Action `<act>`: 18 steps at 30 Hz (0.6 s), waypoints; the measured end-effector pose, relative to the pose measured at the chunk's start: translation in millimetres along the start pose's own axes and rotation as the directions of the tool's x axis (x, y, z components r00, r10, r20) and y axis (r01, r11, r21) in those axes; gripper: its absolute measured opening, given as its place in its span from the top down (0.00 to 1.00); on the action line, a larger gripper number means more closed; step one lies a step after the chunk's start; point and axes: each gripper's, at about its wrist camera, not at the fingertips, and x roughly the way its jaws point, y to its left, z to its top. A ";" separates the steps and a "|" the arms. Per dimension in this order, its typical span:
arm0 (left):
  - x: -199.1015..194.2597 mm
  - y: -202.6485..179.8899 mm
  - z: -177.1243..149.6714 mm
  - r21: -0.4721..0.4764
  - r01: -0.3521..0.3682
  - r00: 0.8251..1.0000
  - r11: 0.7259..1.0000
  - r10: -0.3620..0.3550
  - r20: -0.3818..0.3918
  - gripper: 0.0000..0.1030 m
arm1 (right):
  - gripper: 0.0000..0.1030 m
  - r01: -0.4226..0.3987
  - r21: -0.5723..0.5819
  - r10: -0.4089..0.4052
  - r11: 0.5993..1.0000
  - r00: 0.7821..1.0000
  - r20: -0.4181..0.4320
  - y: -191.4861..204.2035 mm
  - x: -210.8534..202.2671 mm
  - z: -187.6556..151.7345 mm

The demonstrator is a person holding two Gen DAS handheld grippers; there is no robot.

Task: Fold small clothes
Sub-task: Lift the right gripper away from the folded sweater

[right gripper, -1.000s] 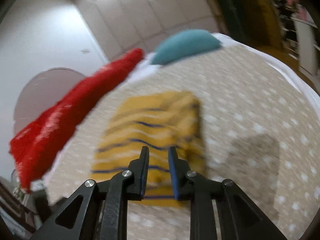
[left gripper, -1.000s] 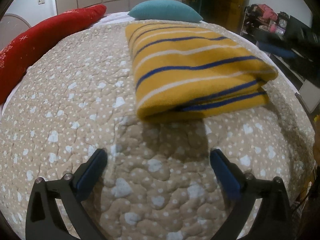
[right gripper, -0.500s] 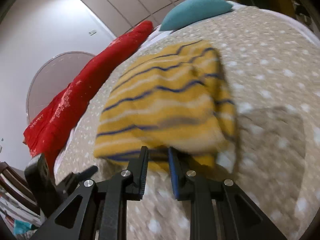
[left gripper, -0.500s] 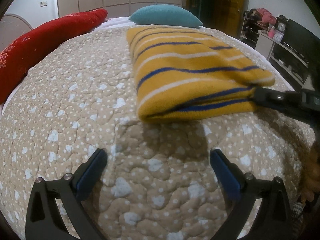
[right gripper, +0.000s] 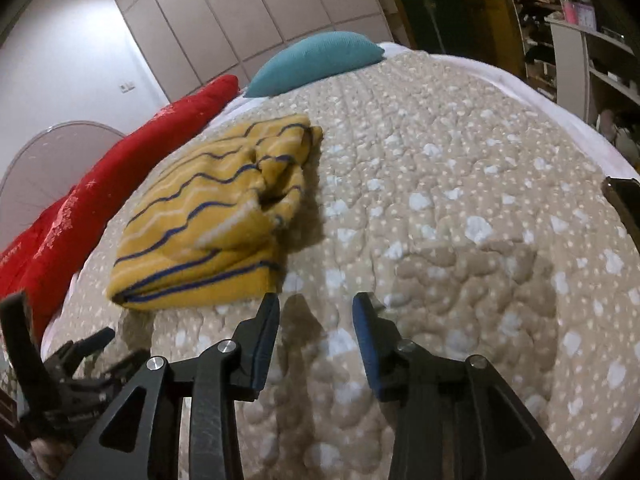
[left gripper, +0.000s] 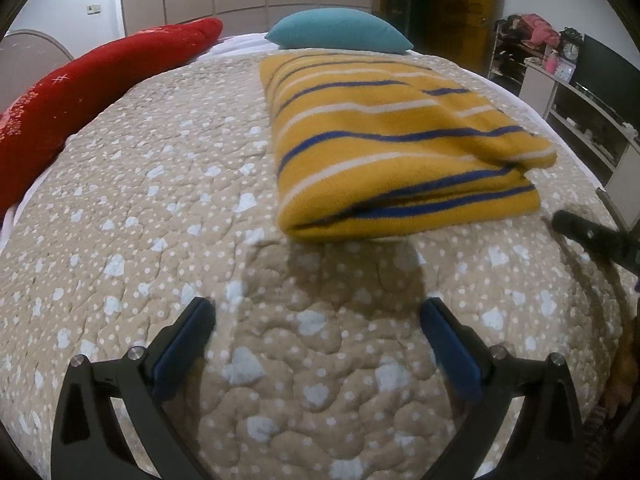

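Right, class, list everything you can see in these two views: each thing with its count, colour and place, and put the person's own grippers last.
Folded striped garment: one, mustard yellow with blue and white stripes, lying on the quilt ahead of both grippers.
Quilt: one, beige with white dots and patches, covering the bed.
Long cushion: one, red, along the bed's left edge.
Pillow: one, teal, at the far end of the bed.
Wardrobe doors: several panels, pale, on the far wall.
Shelving unit: one, white, with clutter, to the right of the bed.
Left gripper: one, black with blue pads, jaws wide open, holding nothing.
Right gripper: one, black with blue pads, jaws open, holding nothing, close to the garment's near corner.
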 end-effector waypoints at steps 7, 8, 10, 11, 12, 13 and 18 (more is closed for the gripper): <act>-6.1 -5.5 -4.5 -0.016 -0.033 0.999 0.999 0.033 -0.016 0.00 | 0.53 0.029 -0.082 -0.027 0.996 0.999 0.026 4.6 -2.1 -12.1; -6.9 -5.9 -5.0 -0.017 -0.036 0.999 0.999 0.036 -0.020 0.00 | 0.50 0.031 -0.088 -0.029 0.996 0.999 0.029 5.7 -2.0 -12.6; -8.6 -7.0 -6.1 -0.018 -0.044 0.999 0.999 0.044 -0.025 0.00 | 0.47 0.042 -0.105 -0.039 0.994 0.999 0.034 10.8 -1.1 -13.0; -9.7 -7.8 -6.7 -0.020 -0.049 0.998 0.999 0.048 -0.028 0.00 | 0.46 0.057 -0.123 -0.053 0.991 0.998 0.037 13.7 -1.0 -14.3; -10.4 -9.0 -7.4 -0.021 -0.053 0.998 0.998 0.052 -0.033 0.00 | 0.44 0.068 -0.137 -0.063 0.988 0.997 0.039 16.2 -0.7 -14.6; -11.4 -10.3 -8.5 -0.022 -0.057 0.998 0.998 0.056 -0.036 0.00 | 0.43 0.079 -0.152 -0.074 0.985 0.996 0.040 19.0 -0.2 -15.9; -19.4 -11.6 -12.9 -0.036 -0.051 0.997 0.998 0.049 -0.051 0.00 | 0.37 0.120 -0.190 -0.113 0.974 0.992 0.050 27.6 0.6 -22.0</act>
